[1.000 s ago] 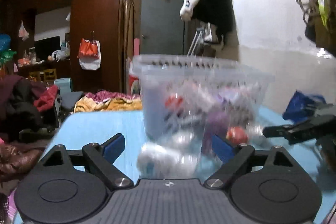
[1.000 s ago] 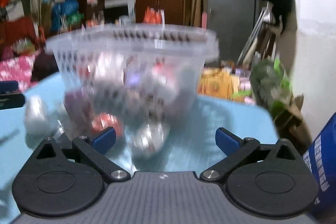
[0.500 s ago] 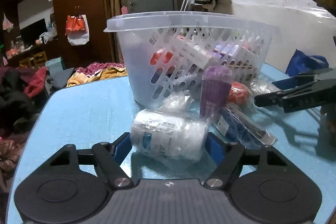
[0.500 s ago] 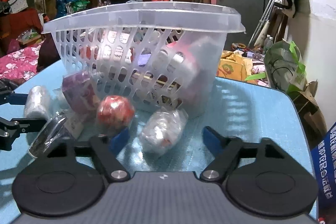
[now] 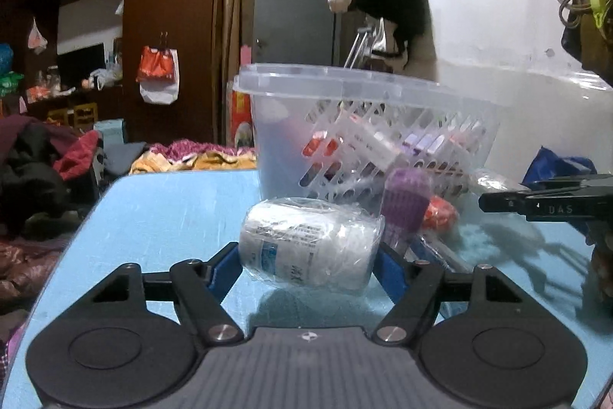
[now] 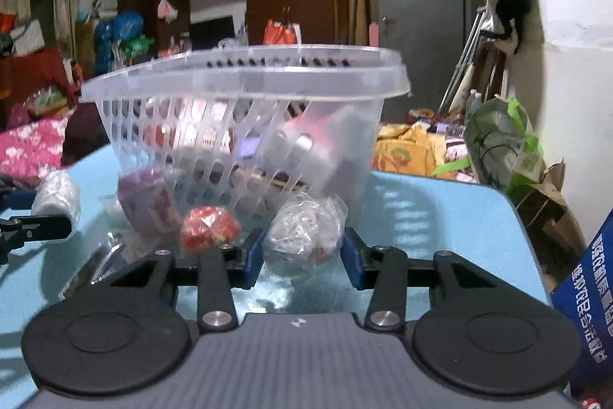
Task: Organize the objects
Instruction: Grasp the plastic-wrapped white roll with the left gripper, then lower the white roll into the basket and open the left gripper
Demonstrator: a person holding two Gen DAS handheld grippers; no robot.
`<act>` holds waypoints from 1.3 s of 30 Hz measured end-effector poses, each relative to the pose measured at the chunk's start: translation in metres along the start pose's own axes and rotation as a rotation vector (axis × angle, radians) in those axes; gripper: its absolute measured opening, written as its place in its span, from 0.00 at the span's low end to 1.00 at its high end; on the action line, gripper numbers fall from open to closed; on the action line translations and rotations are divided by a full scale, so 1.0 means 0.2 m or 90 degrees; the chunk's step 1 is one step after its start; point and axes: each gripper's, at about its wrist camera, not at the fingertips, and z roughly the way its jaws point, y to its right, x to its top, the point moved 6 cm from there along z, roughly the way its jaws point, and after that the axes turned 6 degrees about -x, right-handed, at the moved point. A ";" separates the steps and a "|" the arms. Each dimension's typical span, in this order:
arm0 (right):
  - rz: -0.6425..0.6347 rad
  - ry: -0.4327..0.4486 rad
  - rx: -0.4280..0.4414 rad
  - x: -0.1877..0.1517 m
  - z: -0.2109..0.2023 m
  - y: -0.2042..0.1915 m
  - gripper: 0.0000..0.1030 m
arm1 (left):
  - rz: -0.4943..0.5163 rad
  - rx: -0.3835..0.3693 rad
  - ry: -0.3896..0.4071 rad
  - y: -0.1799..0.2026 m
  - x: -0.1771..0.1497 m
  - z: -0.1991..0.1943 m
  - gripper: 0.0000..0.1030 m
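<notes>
Meanwhile both fingers pairs clamp wrapped bundles, left and right, before the basket.

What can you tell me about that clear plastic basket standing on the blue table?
The basket is translucent, whitish plastic with a broad flat rim and slotted walls tapering downward. It stands upright on the blue table, apparently slightly tilted in the right wrist view. Boxes and packets, red, purple and white, show through its slots. Several wrapped items lie on the table right at its base; whether they touch it is unclear.
</notes>
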 end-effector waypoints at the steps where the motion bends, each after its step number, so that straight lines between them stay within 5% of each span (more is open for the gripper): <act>1: 0.000 0.002 0.003 0.00 0.00 0.00 0.45 | 0.004 0.002 0.005 0.00 0.00 -0.01 0.74; 13: 0.008 0.049 0.007 0.01 -0.06 -0.03 0.45 | -0.021 -0.001 0.085 -0.03 0.02 -0.08 0.74; 24: 0.019 0.078 0.004 0.02 -0.10 -0.02 0.45 | -0.030 -0.002 0.098 -0.05 0.02 -0.09 0.74; 30: 0.017 0.146 0.017 0.02 -0.22 -0.04 0.45 | -0.028 -0.025 0.133 -0.01 0.06 -0.14 0.74; 35: 0.015 0.201 0.031 0.12 -0.37 -0.08 0.45 | -0.007 -0.079 0.198 0.09 0.29 -0.28 0.74; 39: -0.009 0.227 0.030 0.40 -0.40 -0.12 0.45 | 0.024 -0.055 0.210 0.17 0.64 -0.20 0.74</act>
